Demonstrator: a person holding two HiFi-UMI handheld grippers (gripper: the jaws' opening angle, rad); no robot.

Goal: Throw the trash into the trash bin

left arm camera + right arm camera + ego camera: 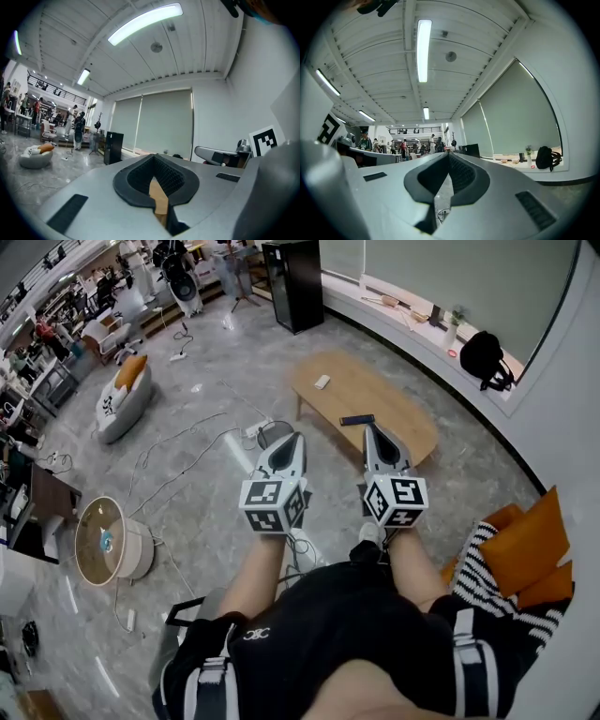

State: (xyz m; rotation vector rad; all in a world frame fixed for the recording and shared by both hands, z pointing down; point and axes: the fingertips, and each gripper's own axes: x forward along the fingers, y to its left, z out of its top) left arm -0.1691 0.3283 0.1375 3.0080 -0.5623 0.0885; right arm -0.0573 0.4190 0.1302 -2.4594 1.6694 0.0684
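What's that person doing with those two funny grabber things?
A person is holding a left gripper and a right gripper, one in each hand, both pointed out level toward a low wooden table. The fingers of both are closed together with nothing between them. A small white thing and a dark flat thing lie on the table. No trash has been picked up yet, and I can't make out a trash bin.

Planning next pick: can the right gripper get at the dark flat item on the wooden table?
Probably yes: nothing stands between the right gripper and the dark flat item at the near edge of the wooden table. The gripper is shut, so it must open first.
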